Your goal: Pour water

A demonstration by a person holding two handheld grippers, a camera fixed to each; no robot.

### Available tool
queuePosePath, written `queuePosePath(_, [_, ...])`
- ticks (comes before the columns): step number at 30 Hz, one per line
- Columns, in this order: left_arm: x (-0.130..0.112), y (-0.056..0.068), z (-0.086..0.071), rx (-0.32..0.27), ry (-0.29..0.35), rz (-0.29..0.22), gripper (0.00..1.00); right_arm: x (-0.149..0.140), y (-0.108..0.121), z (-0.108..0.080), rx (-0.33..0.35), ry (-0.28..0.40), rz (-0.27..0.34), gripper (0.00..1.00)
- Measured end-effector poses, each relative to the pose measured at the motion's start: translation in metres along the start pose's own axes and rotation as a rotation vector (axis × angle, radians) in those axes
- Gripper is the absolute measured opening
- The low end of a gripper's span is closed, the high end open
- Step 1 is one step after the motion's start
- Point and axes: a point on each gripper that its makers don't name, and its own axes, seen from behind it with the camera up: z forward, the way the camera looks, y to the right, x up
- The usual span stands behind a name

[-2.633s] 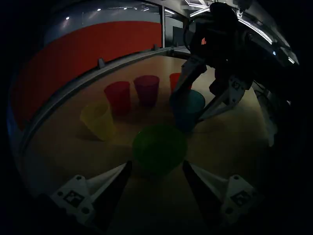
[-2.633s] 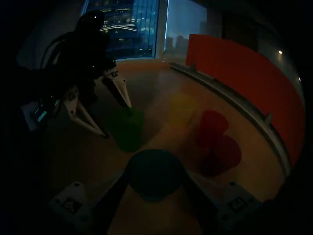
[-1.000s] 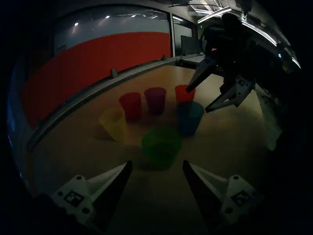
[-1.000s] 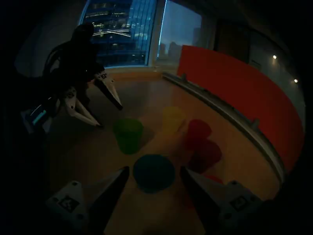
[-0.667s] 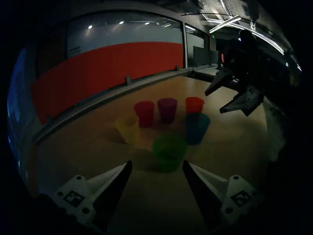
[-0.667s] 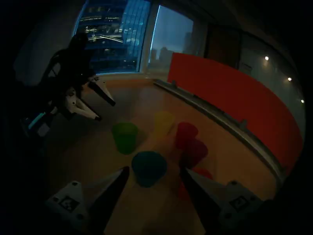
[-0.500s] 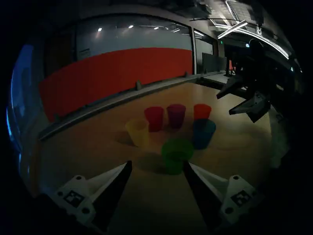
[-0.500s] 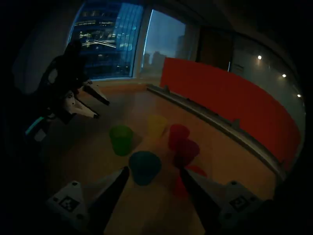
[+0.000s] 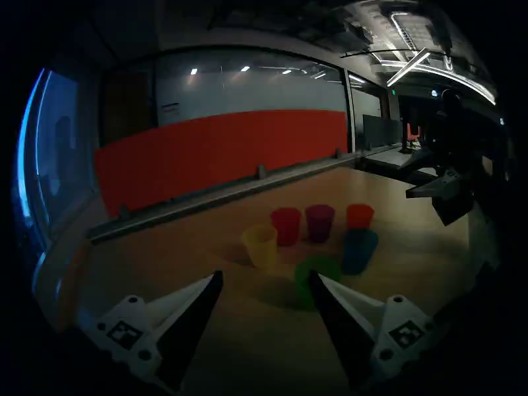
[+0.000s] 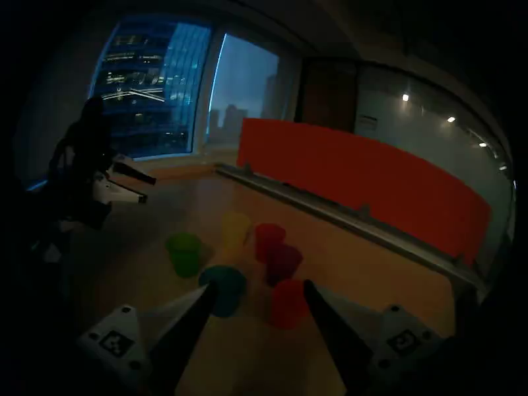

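Observation:
Several plastic cups stand grouped on the wooden table. In the left gripper view: green cup (image 9: 315,278) nearest, blue cup (image 9: 359,250), yellow cup (image 9: 260,245), red cup (image 9: 286,226), purple cup (image 9: 319,222), orange cup (image 9: 360,216). My left gripper (image 9: 264,284) is open, empty, short of the green cup. The right gripper (image 9: 439,195) hangs at the far right. In the right gripper view: blue cup (image 10: 224,288), orange cup (image 10: 287,303), green cup (image 10: 184,253), yellow cup (image 10: 235,229), red cup (image 10: 268,241), purple cup (image 10: 282,263). My right gripper (image 10: 257,290) is open, empty. The left gripper (image 10: 129,181) hovers far left.
A red partition (image 9: 218,148) with a metal rail (image 9: 218,195) runs along the table's far edge. Big windows (image 10: 152,92) show a dim city. The room is dark. Bare table surface (image 9: 158,257) lies left of the cups.
Both grippers have pulled back and away from the cups, which look smaller and farther now. The green and blue cups stay standing on the table, no longer between the fingers.

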Motion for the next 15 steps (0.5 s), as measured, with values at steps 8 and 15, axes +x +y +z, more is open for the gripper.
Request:
queuePosePath(8, [0.014,-0.019,-0.010,0.108,0.082,-0.026,0.96,0.016,0.031,-0.016,-0.189,0.099,0.023,1.00])
queuePosePath(15, [0.025,-0.029,-0.014,0.183,0.149,-0.050,0.96,0.020,0.059,-0.028,-0.360,0.164,0.039,1.00])
